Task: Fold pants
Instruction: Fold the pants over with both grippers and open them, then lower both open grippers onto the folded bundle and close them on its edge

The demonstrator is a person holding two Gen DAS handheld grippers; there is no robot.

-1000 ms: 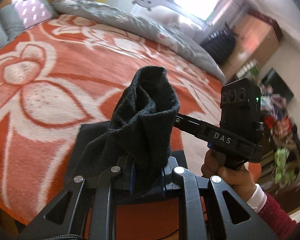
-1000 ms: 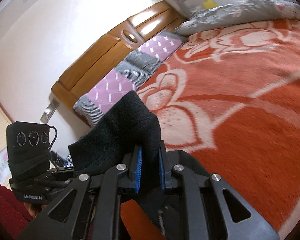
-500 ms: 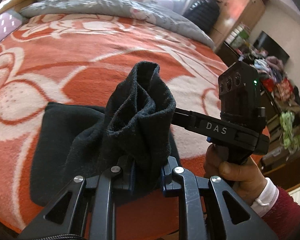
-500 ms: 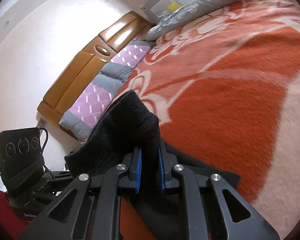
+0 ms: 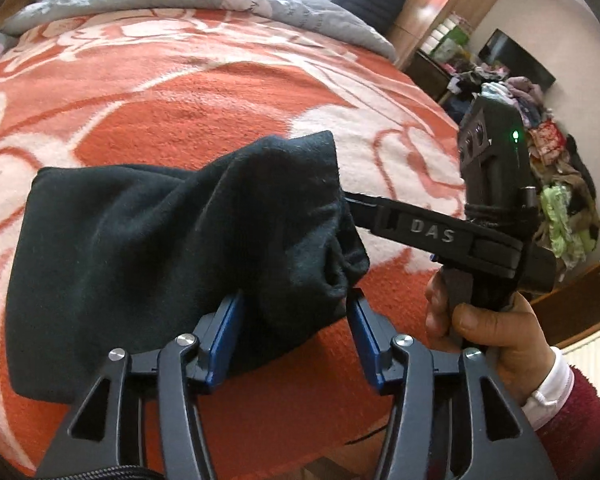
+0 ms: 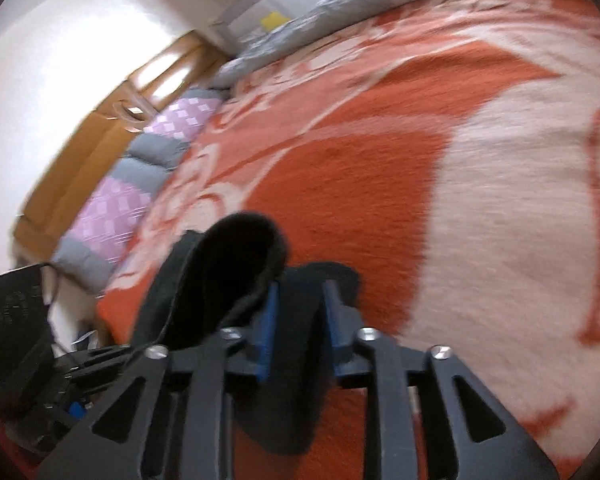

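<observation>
So both tongs have just laid the folded edge down on the bed, looks like. The pants are a dark fleecy bundle lying on the orange blanket, near the near edge of the bed, spread out to the left with the bunched end sitting right at the tongs.

Left tongs: jaws clearly spread, blue pads apart, the bunched fabric sits between them but I don't think it's pinched, more like just let go. That makes sense if the fold is done and the cloth is meant to drop flat.

Right tongs: pads apart too in its own view (blurry though), with a dark strip of fabric running between them and a curled hem standing up just to the left. Can't say if the pads touch it. In the left view its fingers disappear behind the bunch from the right.

My guess: both need to back out without dragging the cloth, fleece likes to cling.
</observation>
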